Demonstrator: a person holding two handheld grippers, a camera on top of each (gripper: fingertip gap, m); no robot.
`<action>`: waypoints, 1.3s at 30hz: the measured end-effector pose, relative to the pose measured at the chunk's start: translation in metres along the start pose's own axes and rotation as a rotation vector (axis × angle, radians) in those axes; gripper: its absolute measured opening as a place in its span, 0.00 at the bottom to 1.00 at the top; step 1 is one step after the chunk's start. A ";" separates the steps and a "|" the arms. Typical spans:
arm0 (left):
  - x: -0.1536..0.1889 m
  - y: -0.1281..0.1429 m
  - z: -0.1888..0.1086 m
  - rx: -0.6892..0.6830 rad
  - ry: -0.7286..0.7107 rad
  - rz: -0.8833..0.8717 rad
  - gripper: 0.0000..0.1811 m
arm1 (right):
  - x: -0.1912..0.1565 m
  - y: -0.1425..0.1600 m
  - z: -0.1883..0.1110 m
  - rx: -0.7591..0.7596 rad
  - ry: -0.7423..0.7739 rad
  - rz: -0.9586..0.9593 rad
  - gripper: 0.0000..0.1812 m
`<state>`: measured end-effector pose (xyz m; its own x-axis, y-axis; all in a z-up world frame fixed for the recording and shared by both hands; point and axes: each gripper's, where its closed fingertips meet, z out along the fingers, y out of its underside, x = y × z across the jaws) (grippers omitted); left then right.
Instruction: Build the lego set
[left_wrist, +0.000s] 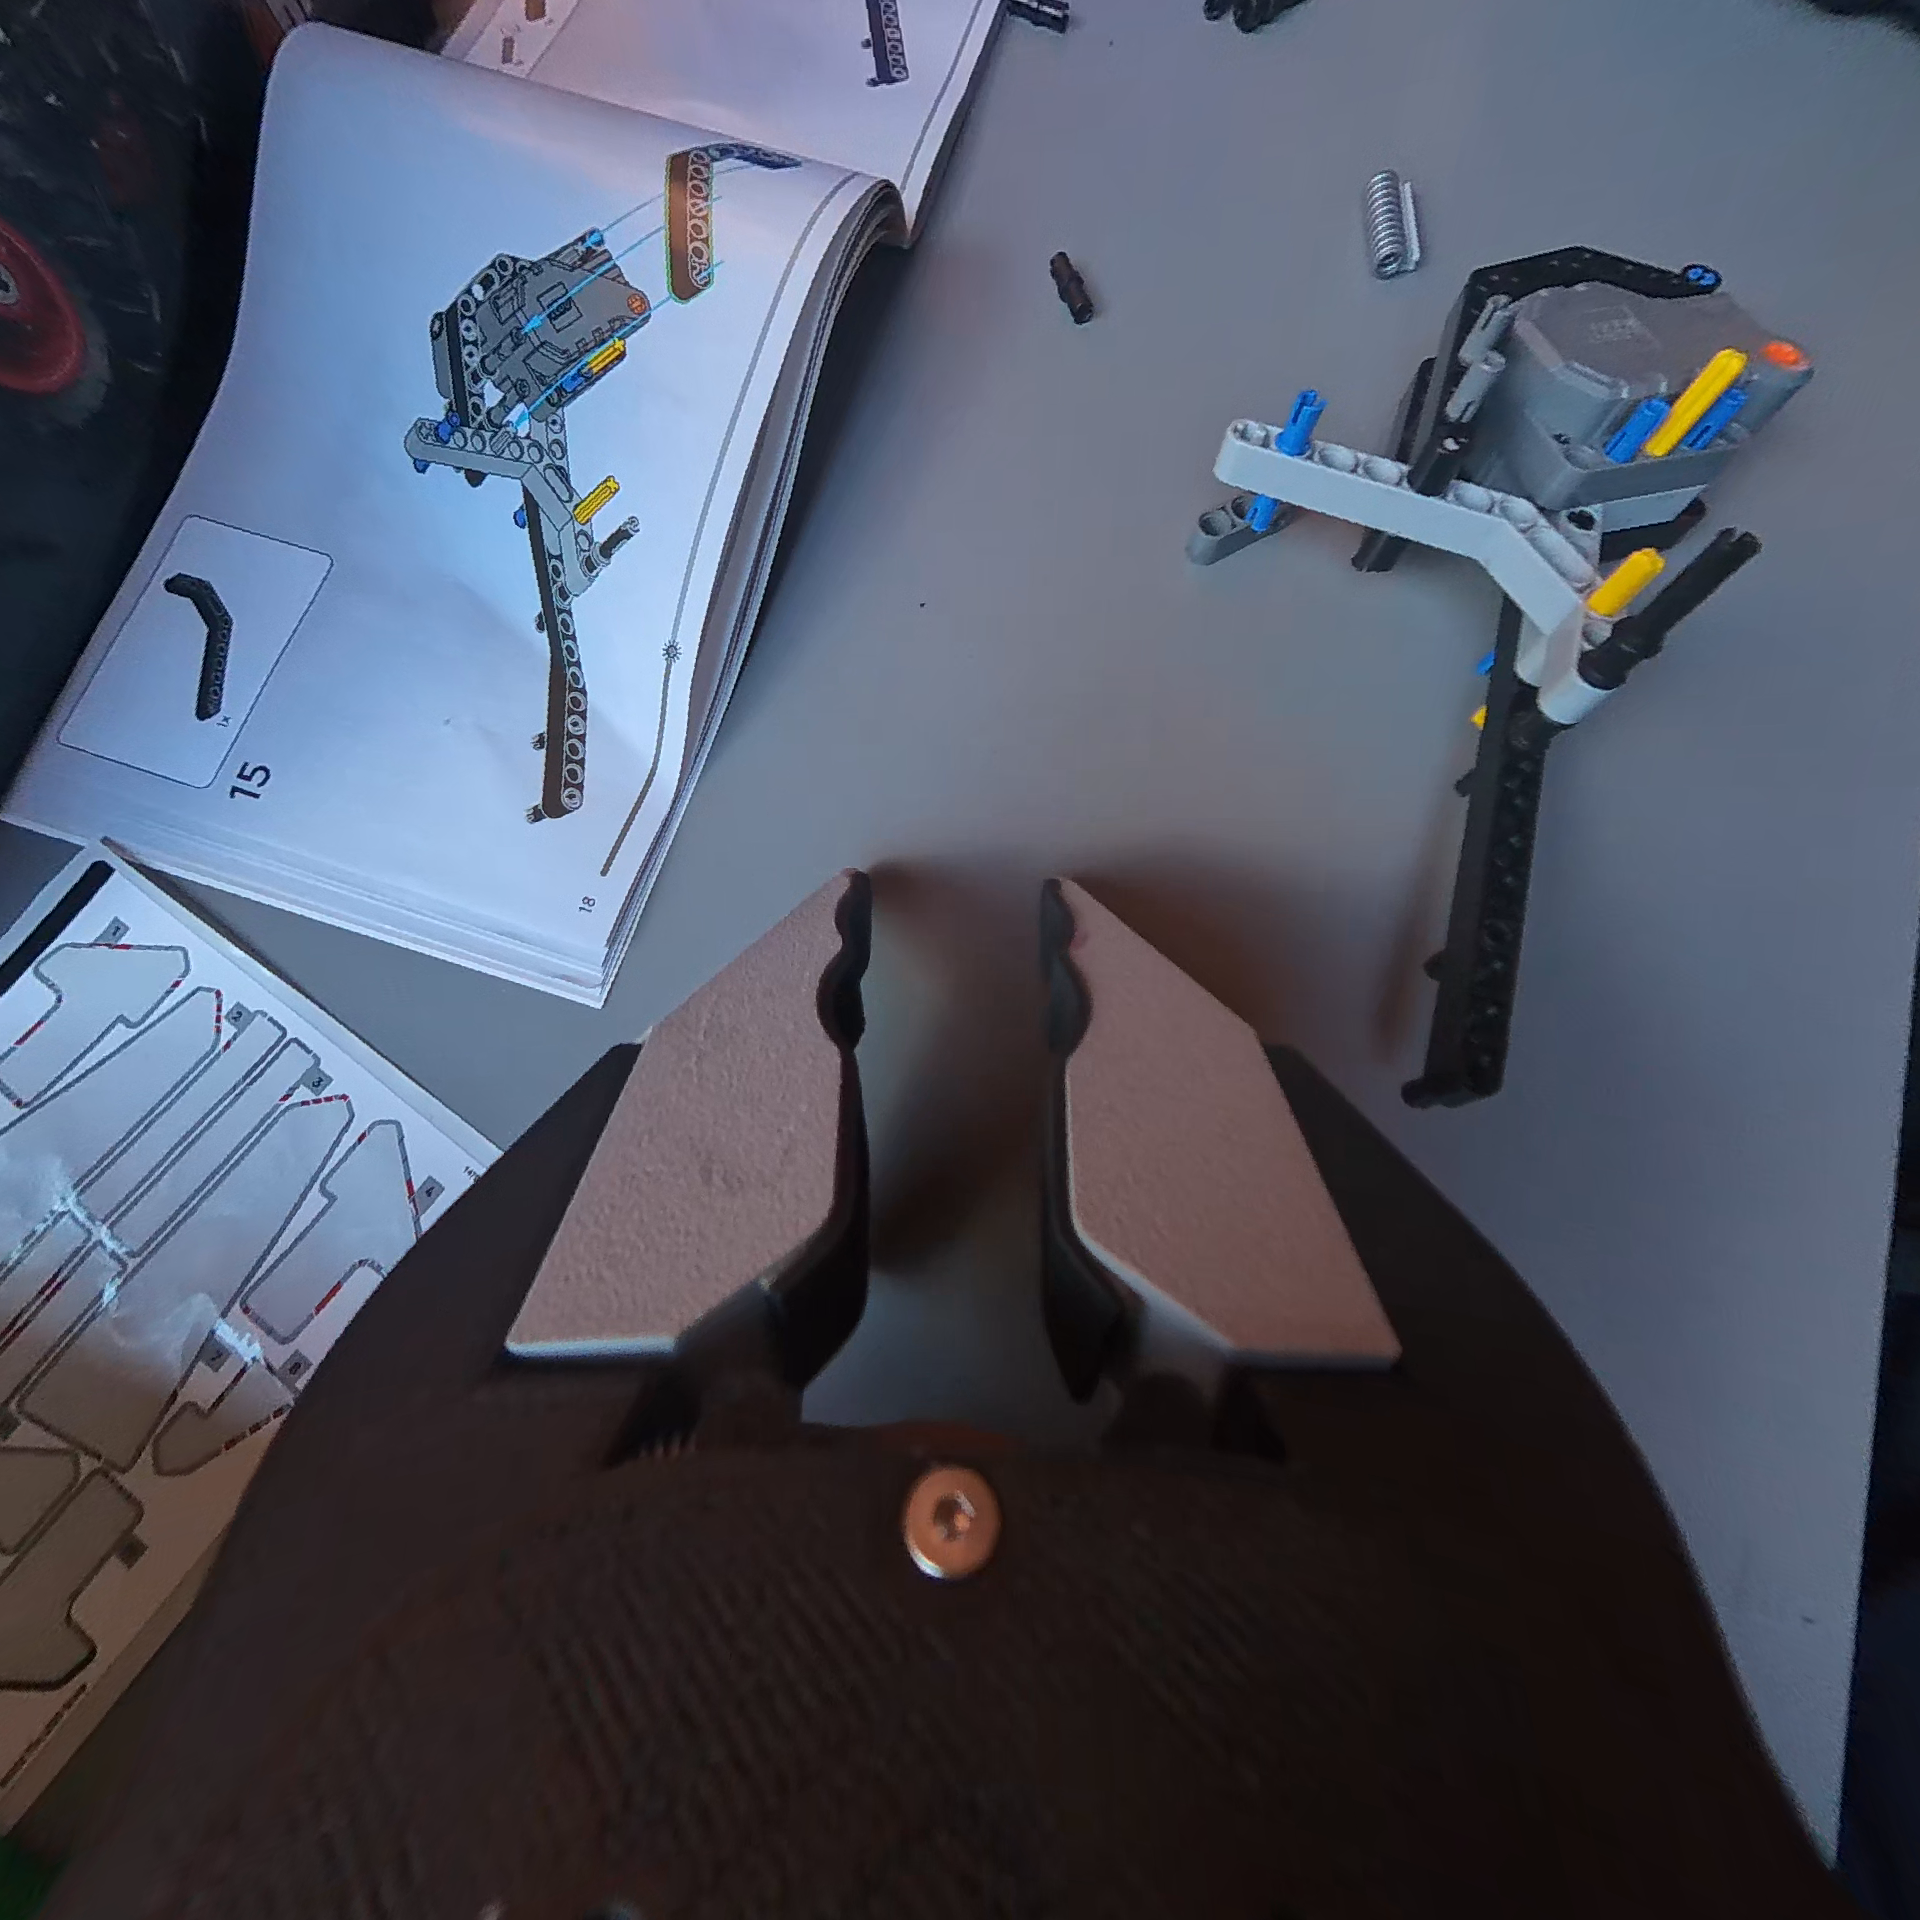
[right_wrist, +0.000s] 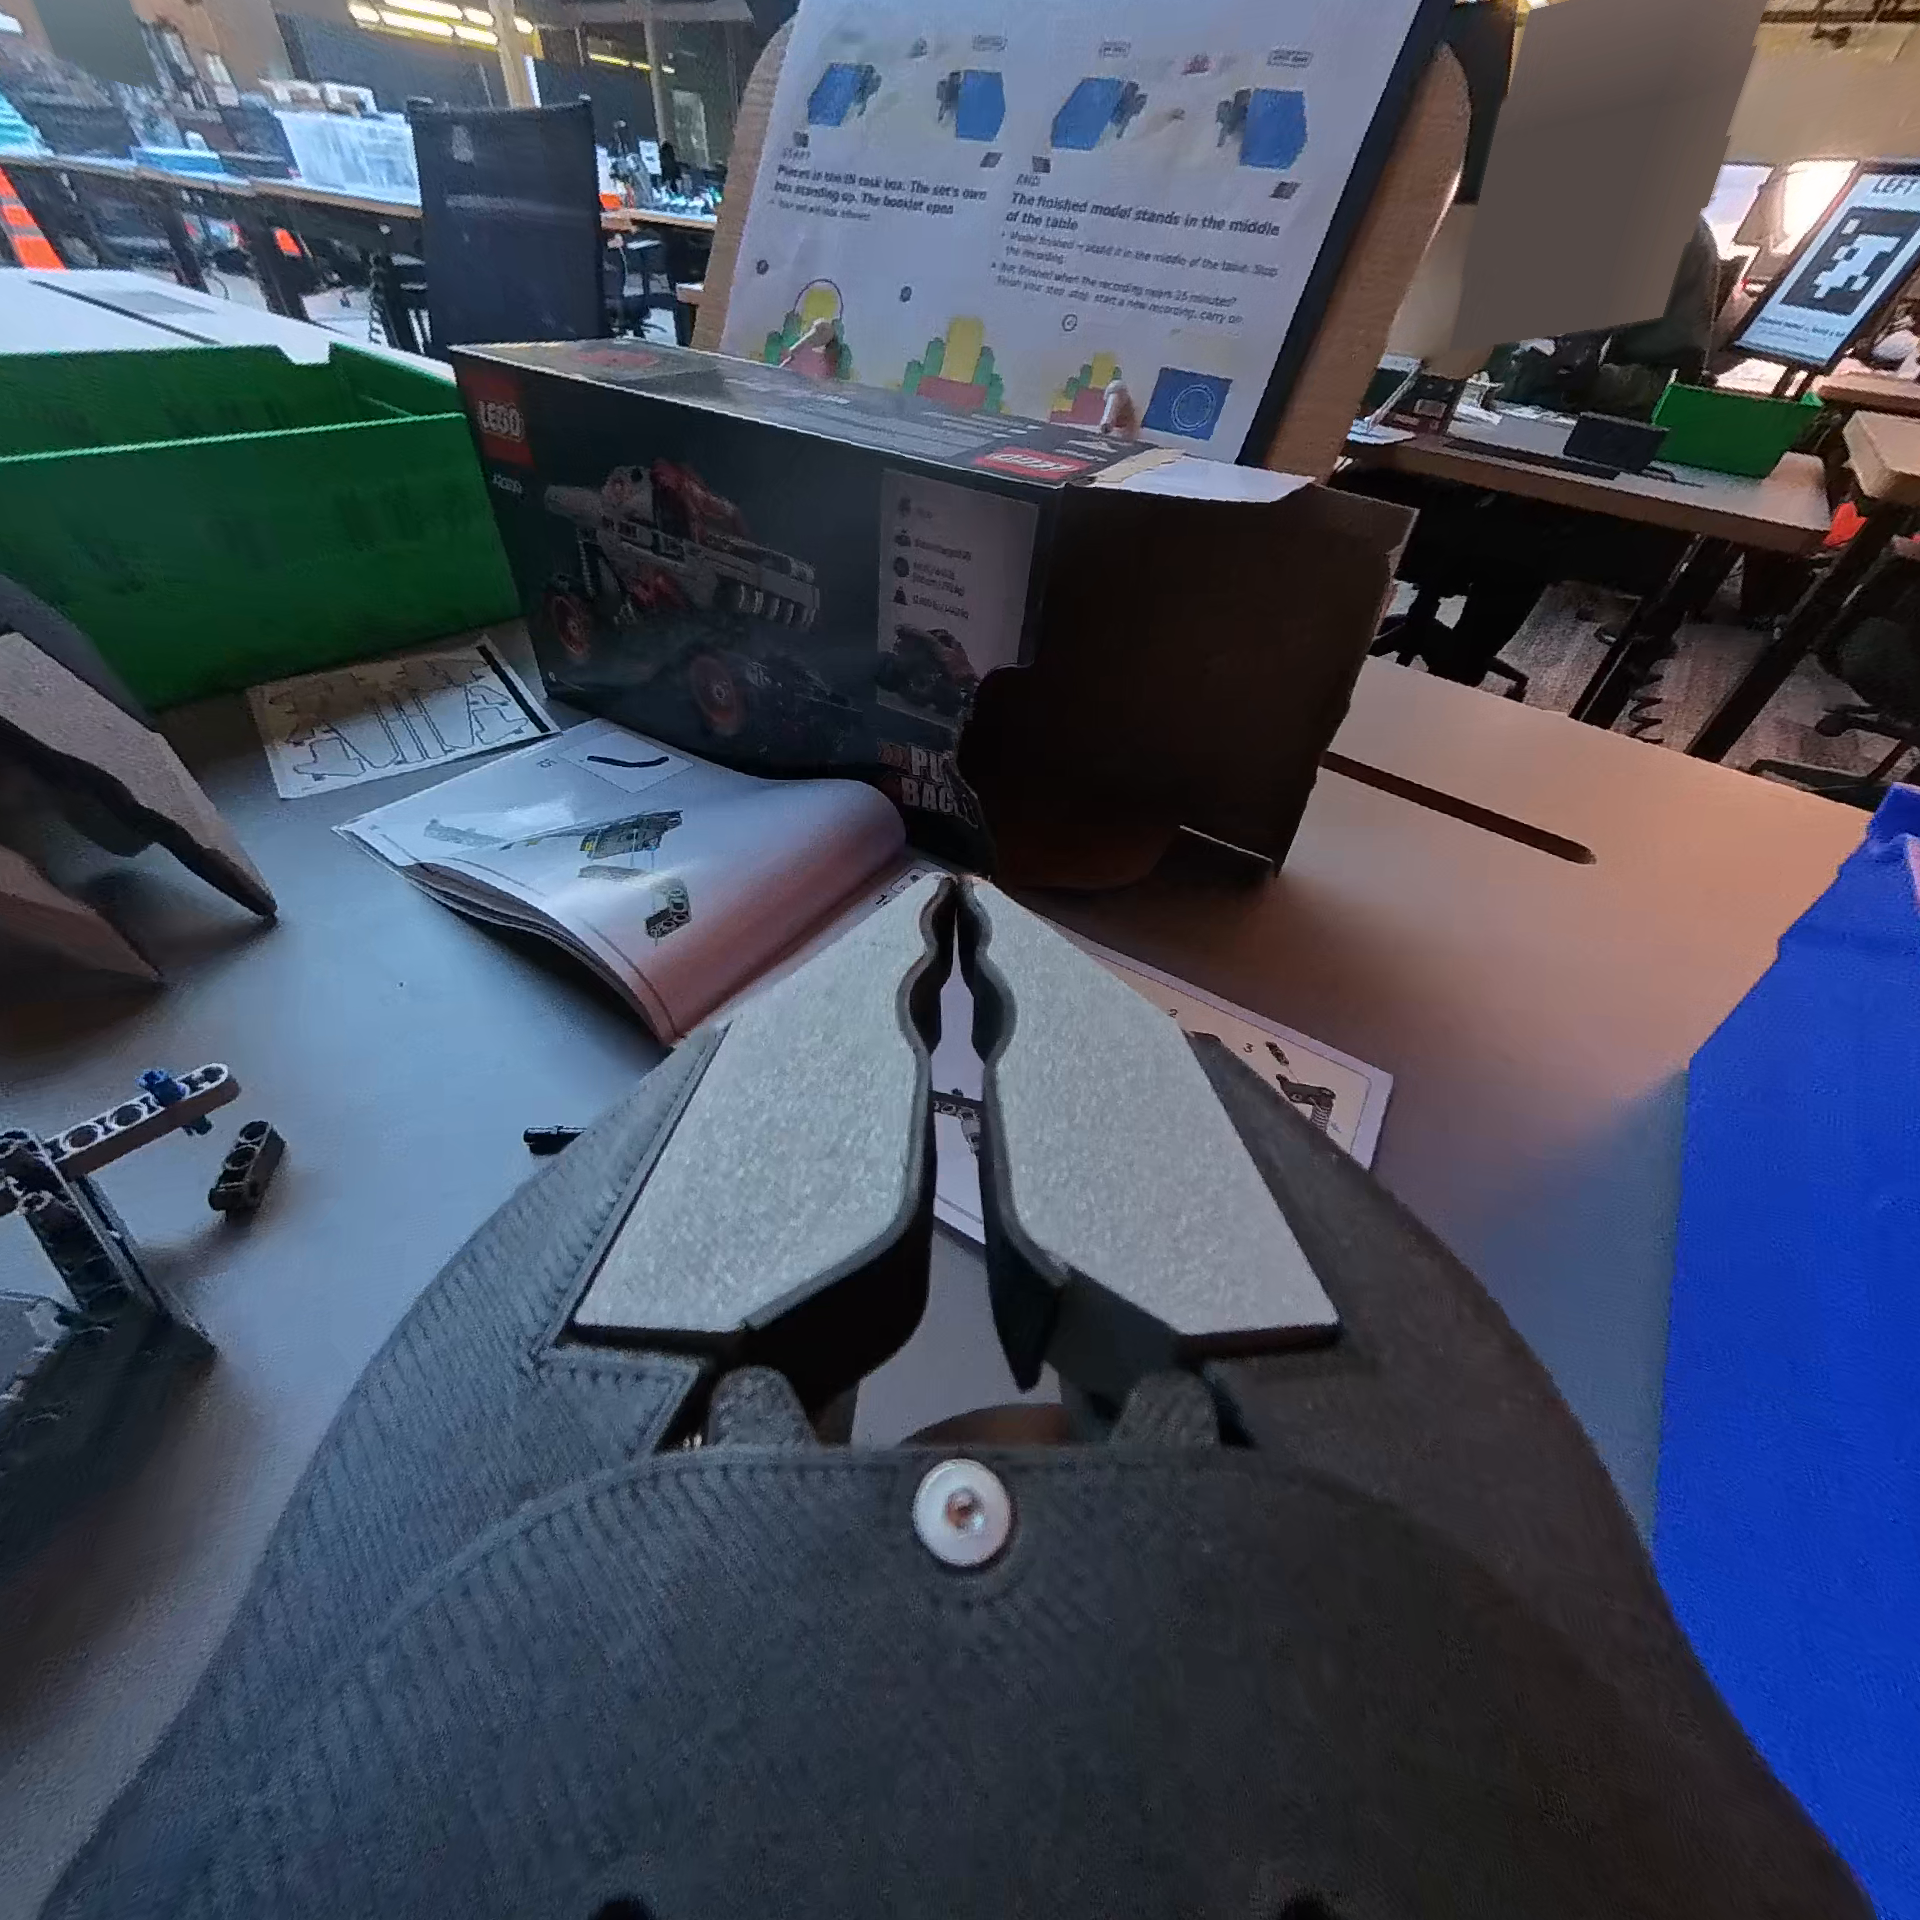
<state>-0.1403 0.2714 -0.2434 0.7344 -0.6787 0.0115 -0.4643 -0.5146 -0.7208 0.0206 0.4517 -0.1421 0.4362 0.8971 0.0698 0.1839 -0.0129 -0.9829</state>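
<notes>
The part-built Lego model (left_wrist: 1496, 488), with black and light grey beams, a grey motor block, and blue and yellow pins, lies on the grey table to the upper right of my left gripper (left_wrist: 956, 904). That gripper is open and empty, hovering over bare table. The open instruction booklet (left_wrist: 436, 499) lies to its left. In the right wrist view my right gripper (right_wrist: 957, 904) is shut with nothing in it, pointing at the booklet (right_wrist: 644, 862) and the Lego box (right_wrist: 790, 561). The model's edge (right_wrist: 94, 1153) shows at far left there, with the left gripper's fingers (right_wrist: 125, 790) above it.
A loose black connector (left_wrist: 1071, 286) and a metal spring (left_wrist: 1390, 222) lie beyond the model. A sticker sheet (left_wrist: 156, 1195) lies at lower left. A green bin (right_wrist: 229, 509) stands at the back left, a blue bin (right_wrist: 1797, 1299) at right, an upright cardboard sign (right_wrist: 1039, 197) behind the box. Both grippers' tips are roughly 15 centimetres from the loose black connector (left_wrist: 1071, 286).
</notes>
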 end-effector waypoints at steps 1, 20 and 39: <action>0.000 0.000 0.000 0.000 -0.001 0.002 0.17 | 0.000 0.000 0.000 0.000 0.002 -0.006 0.00; 0.001 0.000 0.000 0.000 -0.006 0.012 0.18 | 0.011 0.006 0.002 -0.017 0.042 -0.005 0.00; 0.003 0.001 -0.001 0.000 0.001 0.019 0.18 | -0.050 0.002 -0.009 -0.014 -0.264 -0.199 0.00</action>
<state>-0.1388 0.2680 -0.2434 0.7251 -0.6886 -0.0014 -0.4779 -0.5018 -0.7210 0.0069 0.4025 -0.1460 0.1474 0.9660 0.2123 0.2552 0.1703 -0.9518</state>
